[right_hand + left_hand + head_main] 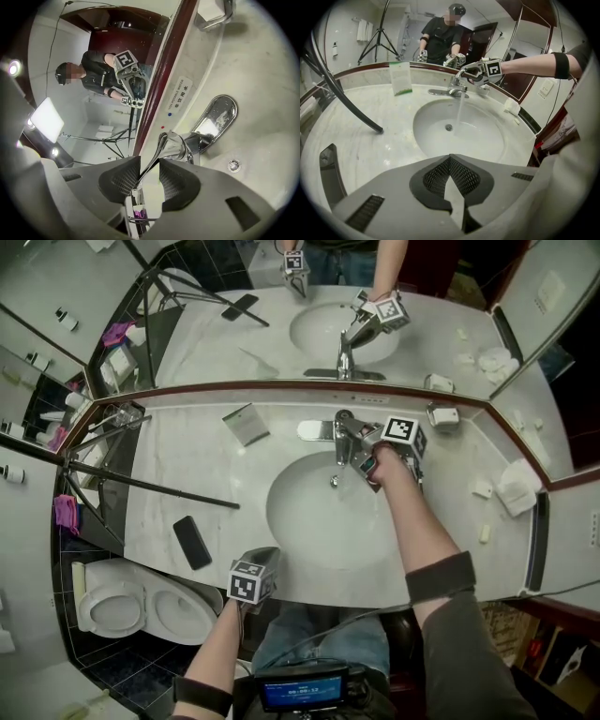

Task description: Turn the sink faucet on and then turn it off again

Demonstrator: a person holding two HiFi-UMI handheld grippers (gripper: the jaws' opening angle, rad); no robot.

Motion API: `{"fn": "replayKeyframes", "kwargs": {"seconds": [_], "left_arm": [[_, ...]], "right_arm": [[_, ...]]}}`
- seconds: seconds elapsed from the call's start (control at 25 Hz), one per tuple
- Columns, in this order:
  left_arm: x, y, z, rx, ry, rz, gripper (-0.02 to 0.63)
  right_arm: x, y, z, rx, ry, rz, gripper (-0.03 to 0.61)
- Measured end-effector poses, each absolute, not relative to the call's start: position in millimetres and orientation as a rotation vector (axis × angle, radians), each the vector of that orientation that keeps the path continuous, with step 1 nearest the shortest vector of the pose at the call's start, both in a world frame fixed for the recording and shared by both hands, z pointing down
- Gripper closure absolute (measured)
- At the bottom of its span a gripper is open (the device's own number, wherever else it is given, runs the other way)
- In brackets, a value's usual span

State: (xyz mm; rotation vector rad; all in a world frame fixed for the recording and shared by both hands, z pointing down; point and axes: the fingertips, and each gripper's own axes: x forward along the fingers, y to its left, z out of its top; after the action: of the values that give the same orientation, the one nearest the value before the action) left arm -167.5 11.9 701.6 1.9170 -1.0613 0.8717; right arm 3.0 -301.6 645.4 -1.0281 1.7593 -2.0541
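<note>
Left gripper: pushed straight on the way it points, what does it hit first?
Most likely the sink basin, its near inner slope short of the drain. The left gripper, fingers shut and empty, sits at the front rim with nothing in that line. Depth is unclear; the water stream falls slightly right.

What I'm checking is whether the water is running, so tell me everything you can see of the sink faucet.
The sink faucet is shiny chrome, a single-lever mixer on an oval base plate, standing on the pale marble counter behind the basin. Water streams from its spout, so it is on. Its thin, curved lever lies between the parted jaws of the right hand-held gripper; one pad seems to touch it.
</note>
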Motion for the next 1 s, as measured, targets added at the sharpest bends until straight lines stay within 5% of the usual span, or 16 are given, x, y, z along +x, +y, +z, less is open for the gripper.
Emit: {"fn": "replayKeyframes", "kwargs": {"seconds": [1.0], "left_arm": [[-159,14,714,1.905,-1.029,0.893,0.612]], "right_arm": [[-6,-272,670,-0.963,1.803,-2.071,0.477]]}}
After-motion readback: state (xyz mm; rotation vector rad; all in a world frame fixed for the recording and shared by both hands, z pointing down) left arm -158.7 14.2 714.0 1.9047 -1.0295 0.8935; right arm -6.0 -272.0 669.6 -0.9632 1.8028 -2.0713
